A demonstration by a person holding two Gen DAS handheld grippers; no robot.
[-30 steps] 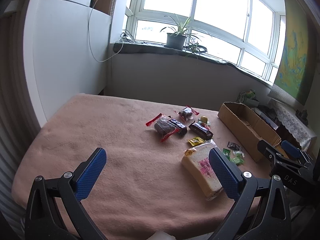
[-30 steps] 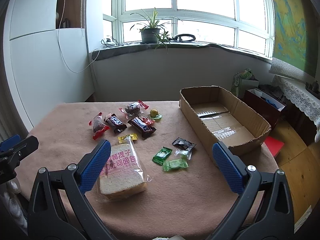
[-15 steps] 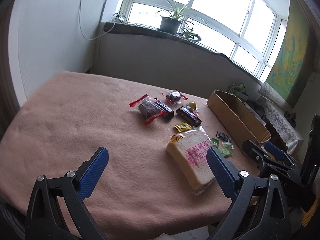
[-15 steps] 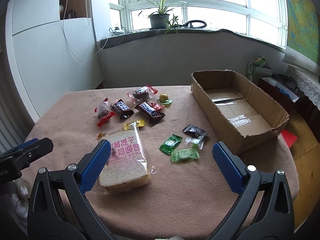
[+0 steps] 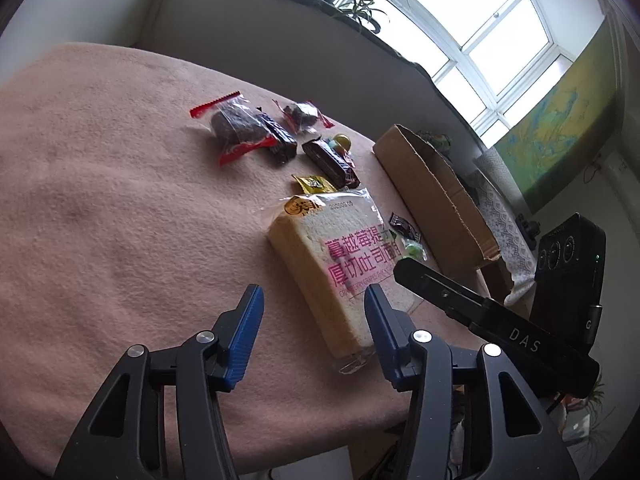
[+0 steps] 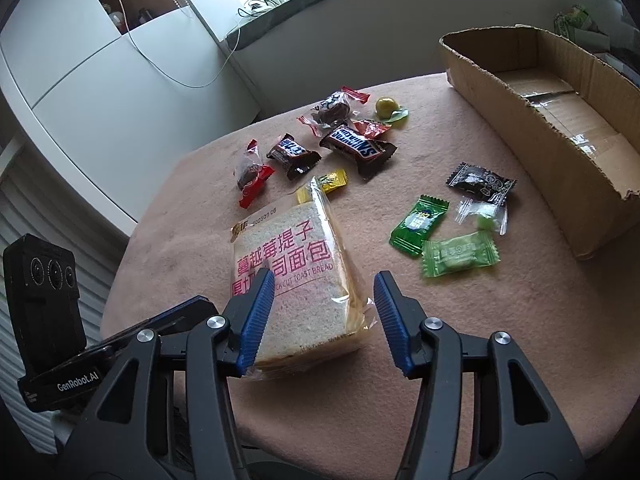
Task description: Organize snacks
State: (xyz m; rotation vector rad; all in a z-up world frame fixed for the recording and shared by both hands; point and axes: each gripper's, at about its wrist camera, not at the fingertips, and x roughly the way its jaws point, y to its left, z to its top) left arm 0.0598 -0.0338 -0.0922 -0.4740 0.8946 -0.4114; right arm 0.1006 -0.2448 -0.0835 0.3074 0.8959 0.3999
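Note:
A bagged loaf of toast bread [image 6: 288, 256] with pink print lies near the front of the pink-covered table [image 6: 480, 340]. My right gripper [image 6: 324, 300] hovers over its near end, jaws closing, the loaf partly between them and not pressed. My left gripper [image 5: 314, 316] comes at the same bread [image 5: 320, 256] from its left side, jaws also closing, with the loaf's near corner beside the right finger. Beyond lie a Snickers bar [image 6: 356, 144], a smaller one [image 6: 294, 154], red-wrapped cakes [image 6: 252, 172], and green candies [image 6: 418, 222]. An open cardboard box [image 6: 560, 92] stands at the right.
A black packet [image 6: 480, 182], a yellow candy [image 6: 334, 178] and a round green sweet [image 6: 386, 108] also lie on the cloth. The left gripper's camera body [image 6: 48, 312] sits close at the left. A white cabinet and a window sill with plants stand behind the table.
Both grippers have sunk and tipped down toward the bread, which now looms large. Their jaws have narrowed from wide open to about the loaf's width.

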